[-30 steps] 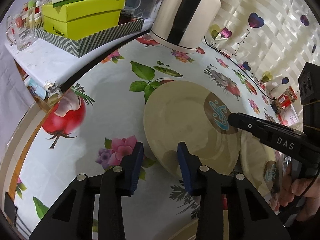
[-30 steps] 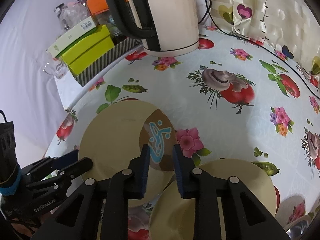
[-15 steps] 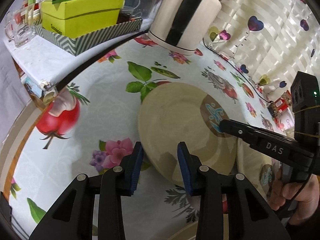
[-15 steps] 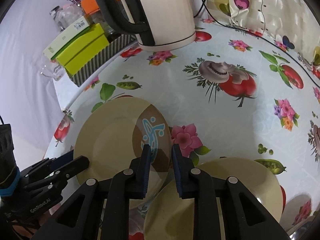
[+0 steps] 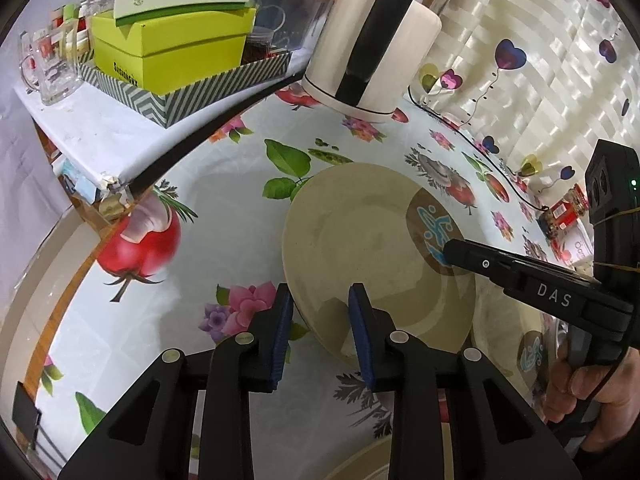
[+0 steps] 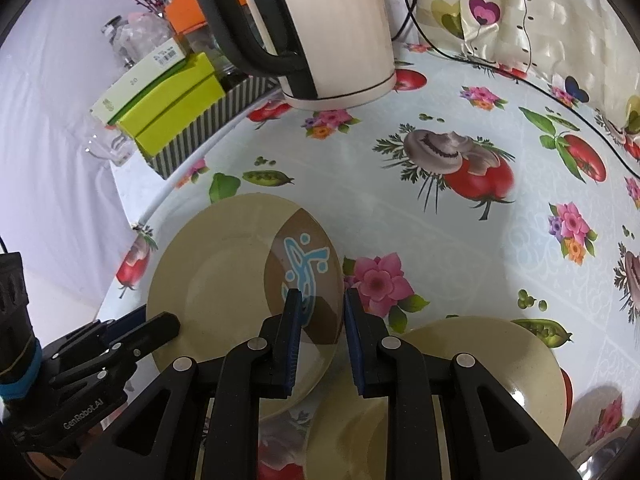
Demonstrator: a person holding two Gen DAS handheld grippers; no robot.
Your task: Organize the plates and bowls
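Note:
A beige plate [image 5: 360,248] with a brown patch and blue mark lies on the flowered tablecloth; it also shows in the right wrist view [image 6: 240,280]. My left gripper [image 5: 320,312] is open with its jaws either side of the plate's near rim. My right gripper [image 6: 318,320] is open with its jaws straddling the plate's rim at the brown patch. A second beige plate [image 6: 472,360] lies to the right, and shows in the left wrist view [image 5: 508,336] behind the right gripper. Another beige dish [image 6: 340,432] sits under my right gripper.
A white electric kettle [image 6: 332,28] stands at the back of the table. A striped tray with yellow-green boxes [image 5: 172,52] and glass mugs [image 5: 44,64] sit on a side shelf at left. A curtain [image 5: 540,60] hangs at right.
Both grippers have moved in closer along the plate's rim. The plate looks slightly shifted or tilted; jaw openings are about unchanged.

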